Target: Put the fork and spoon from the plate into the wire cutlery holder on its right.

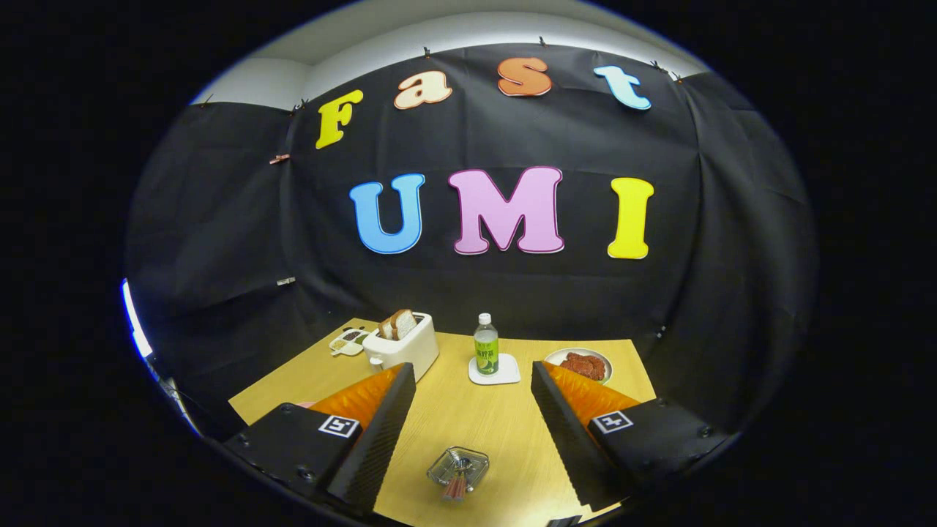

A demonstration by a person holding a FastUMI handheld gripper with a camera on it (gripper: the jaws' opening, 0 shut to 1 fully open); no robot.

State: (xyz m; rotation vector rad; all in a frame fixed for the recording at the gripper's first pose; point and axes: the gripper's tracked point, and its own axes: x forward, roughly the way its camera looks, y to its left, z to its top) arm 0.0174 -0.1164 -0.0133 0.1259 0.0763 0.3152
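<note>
Surface: light wooden surface (468, 417) set against a black cloth wall; a strip of white wall shows above the cloth.
Tool: tool (472, 384) held wide open — nothing between its fingers, nothing gripped.
Wire cutlery holder: wire cutlery holder (458, 467) stands between the fingers, near their base; reddish handles stick out of it — whether fork or spoon cannot be told.
Toaster: white toaster (402, 345) beyond the left finger, bread slices (397, 323) upright in its slots.
Small dish: small divided dish (348, 342) left of the toaster; contents unclear.
Bottle: green-labelled bottle (485, 346) upright on a white coaster (495, 372).
Plate: white plate (578, 360) beyond the right finger, holding reddish-brown food, partly hidden by the finger.
</note>
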